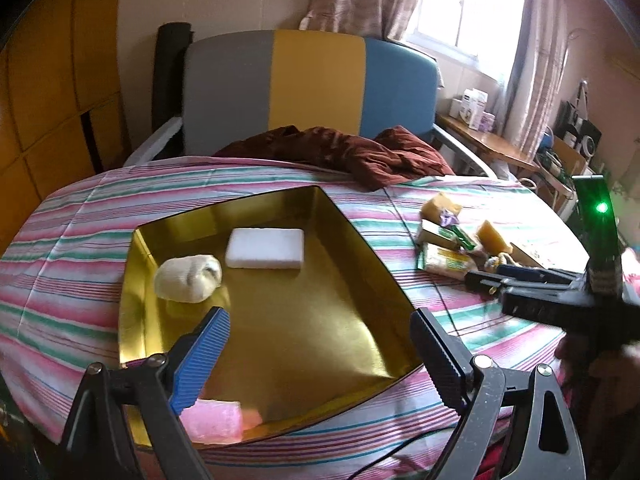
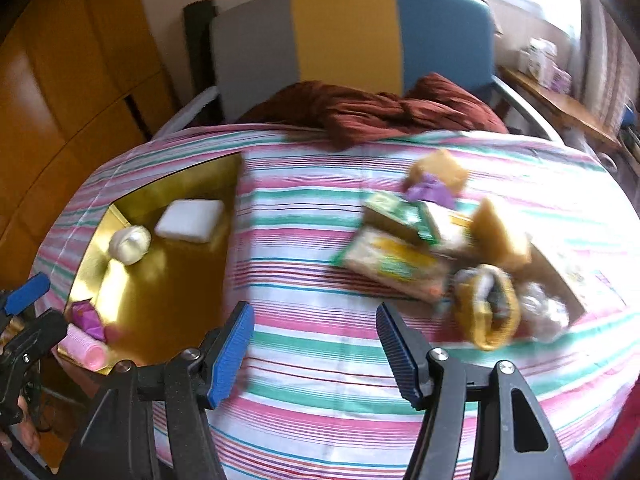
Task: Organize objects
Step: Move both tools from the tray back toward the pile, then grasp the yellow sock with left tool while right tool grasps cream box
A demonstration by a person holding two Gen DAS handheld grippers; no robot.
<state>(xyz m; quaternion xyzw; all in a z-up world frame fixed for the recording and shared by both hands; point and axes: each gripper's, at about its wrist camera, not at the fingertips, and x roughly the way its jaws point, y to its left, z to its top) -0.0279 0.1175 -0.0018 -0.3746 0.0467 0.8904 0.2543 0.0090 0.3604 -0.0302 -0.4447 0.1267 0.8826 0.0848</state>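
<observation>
Now both hand-held grippers hang over a bed covered by a striped sheet (image 2: 320, 344) in pink, green and white.

Left hand-held gripper (image 1: 320, 328): its jaws stand wide apart with nothing between the pads. Directly below and ahead of it lies a gold tray (image 1: 320, 320). Inside the tray, toward the far left, a rolled cream sock (image 1: 188, 278) rests just beside a white sponge block (image 1: 265, 253), which lies a little further back. At the tray's near edge, under the blue left finger (image 1: 200, 360), sits a pink roller (image 1: 212, 420). The right wrist view also shows a purple wrapper (image 2: 86, 316) next to that roller.

Right hand-held gripper (image 2: 316, 348): its jaws are parted and empty, over bare sheet, between the tray on the left and a pile of loose things on the right. The right wrist view is blurred, so details of the pile are soft. In that pile, ahead and to the right of the fingers, lie a green and yellow packet (image 2: 396, 264), two yellow sponge pieces (image 2: 440, 170) and (image 2: 500, 236), a small purple item (image 2: 432, 190), and a yellow-rimmed roll (image 2: 488, 308), which is nearest to the right finger yet still apart from it. The pile sits well apart from the tray.

Beyond the sheet, a crumpled dark red cloth (image 1: 352, 152) lies against a headboard (image 1: 316, 84) of grey, yellow and blue panels.
</observation>
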